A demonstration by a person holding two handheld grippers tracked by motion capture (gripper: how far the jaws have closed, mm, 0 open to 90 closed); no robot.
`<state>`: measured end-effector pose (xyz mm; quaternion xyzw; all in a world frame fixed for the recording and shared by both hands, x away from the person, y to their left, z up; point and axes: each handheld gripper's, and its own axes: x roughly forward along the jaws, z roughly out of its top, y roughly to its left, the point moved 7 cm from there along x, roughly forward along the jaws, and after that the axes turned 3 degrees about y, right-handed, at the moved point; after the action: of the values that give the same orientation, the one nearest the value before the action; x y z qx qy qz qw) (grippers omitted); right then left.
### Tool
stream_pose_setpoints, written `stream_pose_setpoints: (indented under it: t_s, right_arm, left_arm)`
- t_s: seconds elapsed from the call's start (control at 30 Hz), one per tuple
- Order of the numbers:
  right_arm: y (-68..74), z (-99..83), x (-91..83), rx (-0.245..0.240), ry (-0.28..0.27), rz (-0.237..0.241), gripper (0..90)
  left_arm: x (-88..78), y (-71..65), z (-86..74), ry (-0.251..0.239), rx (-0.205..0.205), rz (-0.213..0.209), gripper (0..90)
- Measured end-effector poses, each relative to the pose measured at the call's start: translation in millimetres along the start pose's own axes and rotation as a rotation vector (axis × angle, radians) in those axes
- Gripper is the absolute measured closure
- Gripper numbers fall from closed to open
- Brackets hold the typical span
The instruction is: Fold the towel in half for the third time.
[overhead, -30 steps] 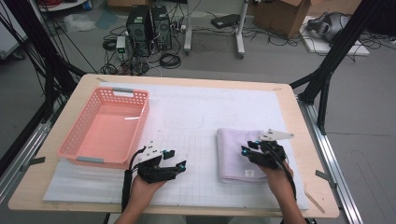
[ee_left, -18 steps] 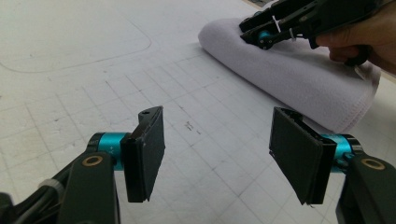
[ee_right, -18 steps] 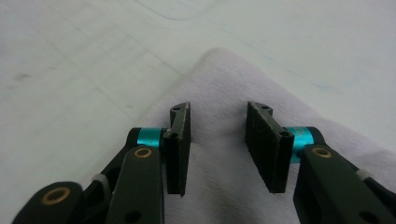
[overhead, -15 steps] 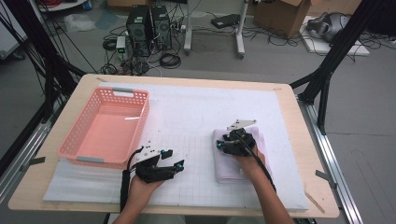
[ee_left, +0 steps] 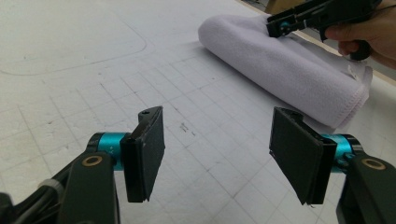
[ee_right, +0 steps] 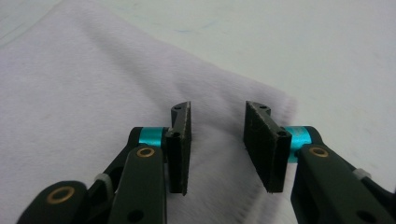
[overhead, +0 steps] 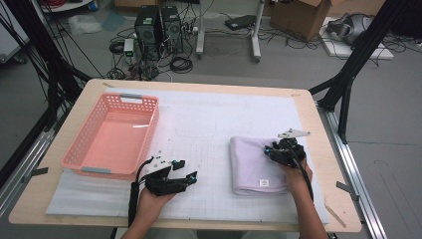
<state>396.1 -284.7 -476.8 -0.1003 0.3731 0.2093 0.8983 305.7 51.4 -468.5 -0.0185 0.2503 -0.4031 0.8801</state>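
My right gripper (overhead: 274, 151) hangs over the folded towel (overhead: 251, 164) at the desk's right, jaws just narrowing, still released; closing could pinch one layer and unfold it. Left gripper (overhead: 185, 169) idles, released.

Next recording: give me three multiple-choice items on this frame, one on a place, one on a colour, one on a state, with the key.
1. Where does the folded towel lie?
A. inside the basket
B. on the white mat, right of centre
C. on the floor

2. What colour is the basket?
A. pink
B. blue
C. black

3. How does the left claw stand?
A. shut on the towel
B. shut on the basket's rim
C. open, nothing between its jaws

Key: B, the high view shows the towel on the mat under the right claw; A, the basket's walls and floor are pink; C, the left gripper view shows its jaws wide apart over bare mat.
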Motion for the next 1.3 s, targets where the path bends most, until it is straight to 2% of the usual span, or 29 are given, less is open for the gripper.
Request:
stream_pose_setpoints:
  t_s: [0.07,0.13,0.23,0.37,0.47,0.53,0.6,0.67,0.73,0.87,0.93,0.97,1.1,1.27,1.3]
  right_arm:
    - [-5.7,-2.1,-6.9,0.037,-0.031,0.002,59.8]
    - [-5.6,-2.6,-16.9,0.043,-0.065,0.017,59.7]
    - [4.2,-7.9,-34.6,0.027,-0.115,0.082,59.5]
    - [22.2,-31.9,-51.7,-0.026,-0.103,0.148,60.0]
    - [28.1,-54.8,-57.7,-0.058,-0.066,0.16,61.8]
    - [27.7,-66.6,-63.7,-0.077,-0.057,0.143,62.7]
    - [24.2,-76.3,-71.8,-0.075,-0.04,0.118,62.4]
    - [21.1,-82.8,-80.5,-0.047,-0.065,0.125,60.8]
    - [18.7,-82.9,-89.7,-0.036,-0.107,0.132,58.2]
    - [10.7,-77.8,-105.6,0.015,-0.203,0.123,43.6]
    - [6.1,-77.8,-108.4,0.032,-0.236,0.106,38.6]
    - [3.9,-79.0,-107.6,0.033,-0.234,0.097,36.3]
    - [0.6,-82.7,-104.6,0.032,-0.218,0.064,27.5]
    - [-1.1,-83.0,-108.3,0.026,-0.236,0.052,24.9]
    - [-1.7,-83.4,-108.8,0.029,-0.234,0.049,24.7]
  left_arm:
    - [0.3,-0.1,0.2,-0.002,0.002,-0.002,35.9]
    - [0.6,-0.8,0.3,-0.004,0.002,-0.004,35.9]
    - [0.5,-1.1,1.0,-0.011,0.006,-0.007,35.7]
    - [-0.4,0.0,2.3,-0.022,0.003,-0.011,35.4]
    - [-0.9,0.0,3.4,-0.031,0.0,-0.015,35.1]
    - [-1.5,0.0,4.6,-0.04,-0.005,-0.016,34.6]
    - [-1.9,0.0,5.3,-0.045,-0.012,-0.025,33.2]
    - [-2.1,0.1,6.3,-0.052,-0.004,-0.027,32.3]
    - [-2.2,0.3,8.1,-0.061,-0.015,-0.031,31.2]
    - [-1.5,-0.5,10.6,-0.068,-0.04,-0.036,25.8]
    - [-1.5,-2.5,11.2,-0.077,-0.029,-0.027,20.7]
    - [-1.6,-4.0,12.0,-0.084,-0.025,-0.029,17.5]
    - [-0.3,-8.0,16.6,-0.116,-0.024,-0.057,20.2]
    - [3.2,-6.6,16.7,-0.116,-0.02,-0.053,21.2]
    - [3.2,-5.9,16.0,-0.11,-0.004,-0.045,20.5]
